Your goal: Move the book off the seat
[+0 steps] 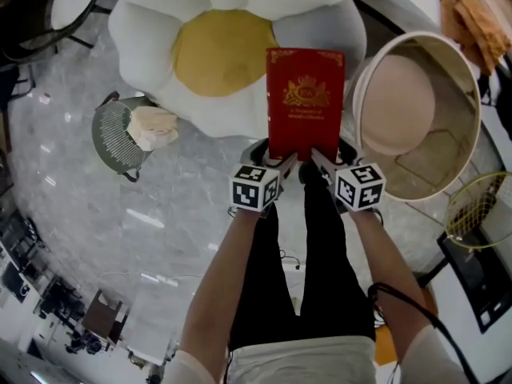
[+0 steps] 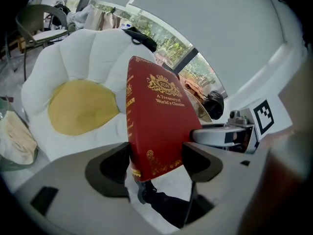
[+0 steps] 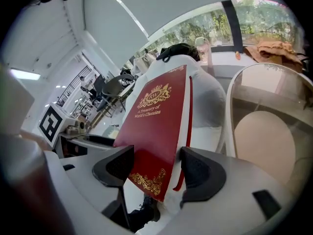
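A red hardback book [image 1: 305, 102] with gold print is held up in the air, in front of a white flower-shaped seat [image 1: 232, 46] with a yellow centre. My left gripper [image 1: 282, 169] is shut on the book's lower left corner, by the spine [image 2: 133, 131]. My right gripper [image 1: 318, 165] is shut on its lower right corner [image 3: 159, 165]. In the left gripper view the seat [image 2: 83, 102] lies behind the book [image 2: 159, 121]; in the right gripper view the book [image 3: 159, 126] hides most of it.
A round white chair [image 1: 416, 110] with a beige cushion stands at the right. A green wire basket [image 1: 120, 134] holding cloth sits on the marble floor to the left. The person's dark legs [image 1: 304, 262] stand below the grippers. A yellow wire basket [image 1: 480, 210] is at far right.
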Tool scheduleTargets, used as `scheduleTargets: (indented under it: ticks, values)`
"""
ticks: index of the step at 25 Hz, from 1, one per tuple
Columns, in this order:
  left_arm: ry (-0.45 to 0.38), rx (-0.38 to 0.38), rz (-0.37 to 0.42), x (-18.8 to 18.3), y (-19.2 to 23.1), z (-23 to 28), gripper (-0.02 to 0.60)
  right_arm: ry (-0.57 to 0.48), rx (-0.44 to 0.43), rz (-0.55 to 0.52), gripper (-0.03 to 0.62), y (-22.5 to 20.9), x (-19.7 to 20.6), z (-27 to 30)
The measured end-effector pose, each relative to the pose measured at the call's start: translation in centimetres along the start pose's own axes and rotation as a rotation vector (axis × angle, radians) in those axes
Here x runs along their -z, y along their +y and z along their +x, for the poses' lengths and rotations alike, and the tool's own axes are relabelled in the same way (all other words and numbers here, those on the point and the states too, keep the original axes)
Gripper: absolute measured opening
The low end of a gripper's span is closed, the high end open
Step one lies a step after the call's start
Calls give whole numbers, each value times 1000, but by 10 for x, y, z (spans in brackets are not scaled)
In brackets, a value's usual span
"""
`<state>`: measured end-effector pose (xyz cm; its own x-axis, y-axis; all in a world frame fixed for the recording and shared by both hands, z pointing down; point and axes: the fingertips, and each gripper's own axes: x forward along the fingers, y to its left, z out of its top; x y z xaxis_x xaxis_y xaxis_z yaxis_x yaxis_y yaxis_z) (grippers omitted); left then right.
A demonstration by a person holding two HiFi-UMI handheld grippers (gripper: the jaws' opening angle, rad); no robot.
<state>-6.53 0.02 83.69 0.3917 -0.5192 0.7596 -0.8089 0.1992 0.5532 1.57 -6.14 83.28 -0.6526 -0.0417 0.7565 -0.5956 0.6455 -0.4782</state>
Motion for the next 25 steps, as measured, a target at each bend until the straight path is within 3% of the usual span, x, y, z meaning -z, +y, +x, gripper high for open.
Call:
scheduleTargets:
  ticks: [12,25]
  values:
    - [95,72,211,-32,-110,4,334,-121,99,163,319,-40,-10,-107]
    - [244,168,411,-29,-198,86,334,-239,206,380,319,-136,24,-167]
